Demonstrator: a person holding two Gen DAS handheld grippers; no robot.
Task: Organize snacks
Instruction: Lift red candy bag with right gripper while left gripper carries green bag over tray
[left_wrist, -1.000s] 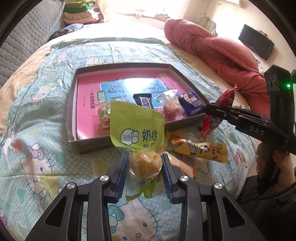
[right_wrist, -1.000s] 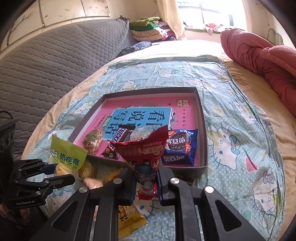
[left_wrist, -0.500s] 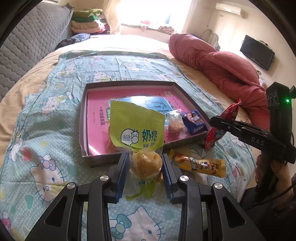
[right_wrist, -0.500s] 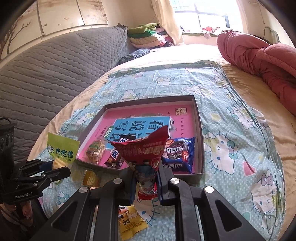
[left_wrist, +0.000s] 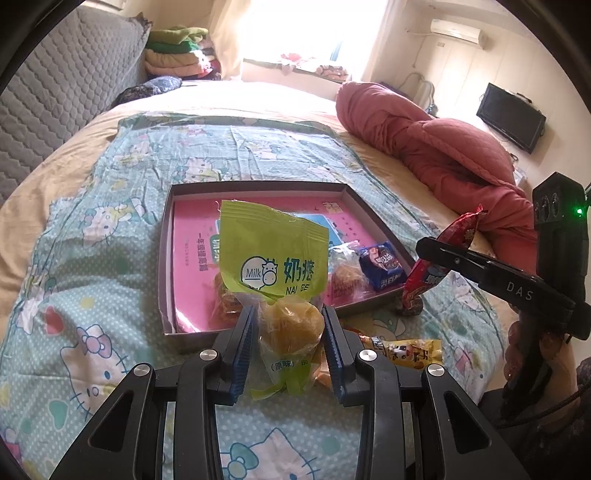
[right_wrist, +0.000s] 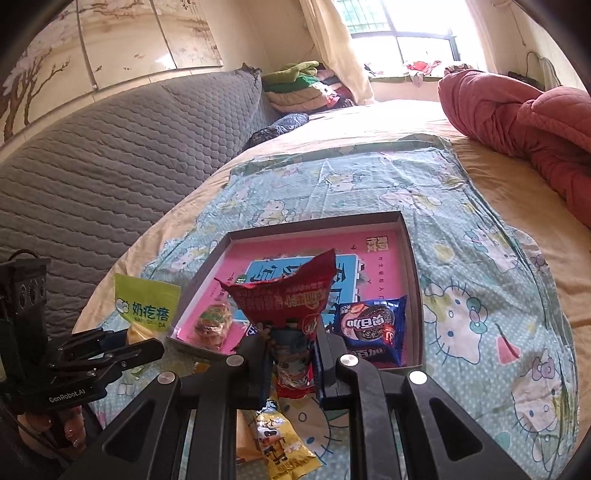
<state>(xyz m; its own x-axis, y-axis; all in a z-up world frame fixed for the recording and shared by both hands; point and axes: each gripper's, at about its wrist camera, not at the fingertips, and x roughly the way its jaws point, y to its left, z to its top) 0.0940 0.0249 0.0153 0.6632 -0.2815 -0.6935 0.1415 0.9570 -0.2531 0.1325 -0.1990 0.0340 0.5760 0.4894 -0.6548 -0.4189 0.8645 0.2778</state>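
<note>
- The bed (left_wrist: 110, 155) under you carries a blue cartoon-cat sheet (left_wrist: 74, 332), with a red quilt (left_wrist: 436, 147) bunched along its right side.
- The shallow box (right_wrist: 415, 280) lies on the sheet ahead of both tongs; its pink floor shows a blue printed panel. It looks farther off than a second ago, and more of the room shows above it.
- Your left tongs (left_wrist: 290, 328) are clamped narrowly on the green milk-snack bag (left_wrist: 273, 254): the blue pads (left_wrist: 243, 347) press the clear lower half, where a yellow lump sits, and the green printed top stands upright over the box's near wall.
- Your right tongs (right_wrist: 291, 354) are shut tight on the red packet (right_wrist: 288, 295), gripping its lower part so the torn red top flares above the jaws, in front of the box's near edge.
- Inside the box, a blue cookie pack (right_wrist: 369, 325) lies at the near right and a clear-wrapped pastry (right_wrist: 214, 321) at the near left.
- A yellow snack packet (right_wrist: 280, 443) lies on the sheet below the right tongs, outside the box.
- Both grips are unchanged.
</note>
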